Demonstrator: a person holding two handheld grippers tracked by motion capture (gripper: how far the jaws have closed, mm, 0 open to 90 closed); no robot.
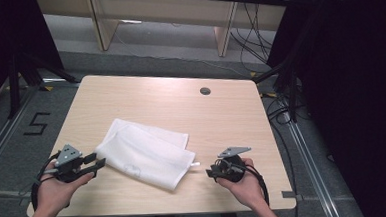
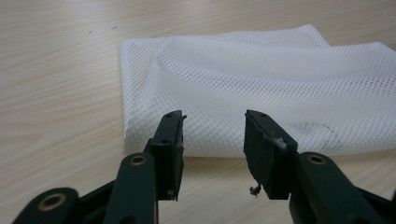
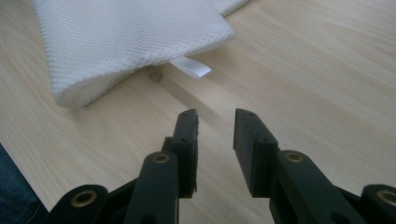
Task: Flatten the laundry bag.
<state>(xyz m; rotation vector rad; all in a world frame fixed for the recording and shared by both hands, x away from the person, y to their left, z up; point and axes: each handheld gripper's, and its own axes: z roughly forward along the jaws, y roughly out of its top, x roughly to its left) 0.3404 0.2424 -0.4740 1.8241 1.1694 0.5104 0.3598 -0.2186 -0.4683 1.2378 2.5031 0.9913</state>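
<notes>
Left tool [image 1: 95, 164] rests low over the near left of the counter [image 1: 222, 122], held in the person's left hand [image 1: 55, 192]. Jaws apart, nothing between them. They point right at the white mesh bag [image 1: 146, 153]; the tips sit just beside the bag's left edge, apart from it. In the left gripper view the left tool [image 2: 214, 135] has the mesh bag [image 2: 261, 88] lying flat directly ahead, its near left corner in line with the left jaw.

The bag lies folded at the middle of the counter, nearer the near edge, slanting from far left to near right. A small white tag [image 1: 196, 164] sticks out of its right end.

Right tool [image 1: 210, 171] sits at the near right, in the right hand [image 1: 242, 183], jaws apart and empty, pointing left toward the tag; near it, not touching. In the right gripper view the right tool [image 3: 215, 135] has the tag [image 3: 191, 67] ahead, with bare counter between.
</notes>
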